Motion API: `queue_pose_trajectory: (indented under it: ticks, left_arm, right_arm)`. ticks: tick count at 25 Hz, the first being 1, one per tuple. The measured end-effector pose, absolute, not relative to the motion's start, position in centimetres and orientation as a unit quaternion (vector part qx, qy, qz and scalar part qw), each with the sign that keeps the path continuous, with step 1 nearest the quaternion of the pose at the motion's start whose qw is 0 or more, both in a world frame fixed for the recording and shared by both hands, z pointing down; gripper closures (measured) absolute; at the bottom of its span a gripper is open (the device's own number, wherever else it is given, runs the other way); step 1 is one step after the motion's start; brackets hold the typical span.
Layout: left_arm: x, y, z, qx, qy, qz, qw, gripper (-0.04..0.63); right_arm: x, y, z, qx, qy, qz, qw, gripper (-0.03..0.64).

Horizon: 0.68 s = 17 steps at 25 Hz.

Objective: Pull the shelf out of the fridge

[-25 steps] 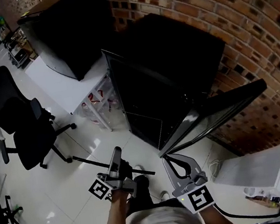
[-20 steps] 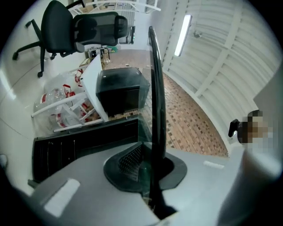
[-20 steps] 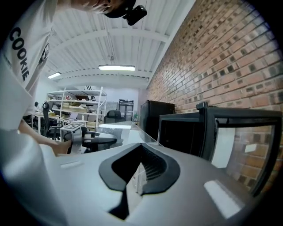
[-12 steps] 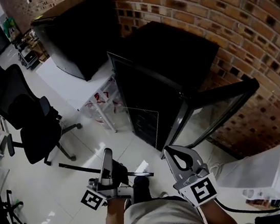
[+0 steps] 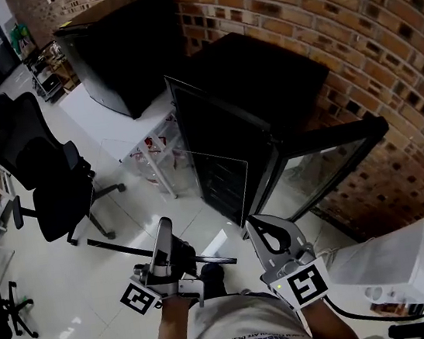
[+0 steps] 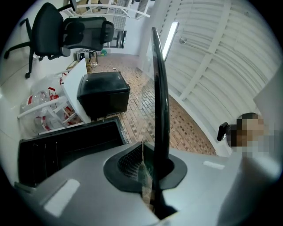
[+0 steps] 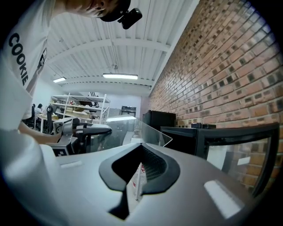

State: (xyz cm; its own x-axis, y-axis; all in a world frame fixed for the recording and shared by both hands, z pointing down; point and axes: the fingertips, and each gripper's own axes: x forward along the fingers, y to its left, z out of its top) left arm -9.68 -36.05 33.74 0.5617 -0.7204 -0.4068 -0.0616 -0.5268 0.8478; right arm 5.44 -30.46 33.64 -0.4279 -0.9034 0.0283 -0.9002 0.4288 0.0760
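The glass shelf (image 5: 218, 183) is a clear pane hanging in the air in front of the open black fridge (image 5: 263, 87). My left gripper (image 5: 165, 226) is shut on the shelf's near left edge. In the left gripper view that edge shows as a dark upright line (image 6: 160, 101) running up from the closed jaws (image 6: 149, 170). My right gripper (image 5: 253, 228) is shut on the near right edge. In the right gripper view the pane (image 7: 148, 131) stretches away from its jaws (image 7: 138, 172). The fridge's glass door (image 5: 329, 164) stands swung open to the right.
A brick wall (image 5: 363, 18) runs behind the fridge. To the left are a white table (image 5: 115, 123) bearing a black cabinet (image 5: 120, 44), an office chair (image 5: 40, 173) and a black rod (image 5: 121, 248) on the floor. A white bag (image 5: 385, 262) sits at right.
The glass shelf has come out of the fridge and now hangs in front of it, nearer to me. The left gripper has dropped down and to the left.
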Motion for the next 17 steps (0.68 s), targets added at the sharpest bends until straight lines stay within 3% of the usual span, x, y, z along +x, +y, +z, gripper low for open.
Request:
queue_pose_trajectory:
  ticks: [17]
  left_arm:
    - [-9.52,-35.81,33.85,0.766,-0.238,-0.414,0.431,0.583]
  right_arm:
    - [6.2,-30.08,33.9,0.54,-0.84,-0.039,0.042,0.614]
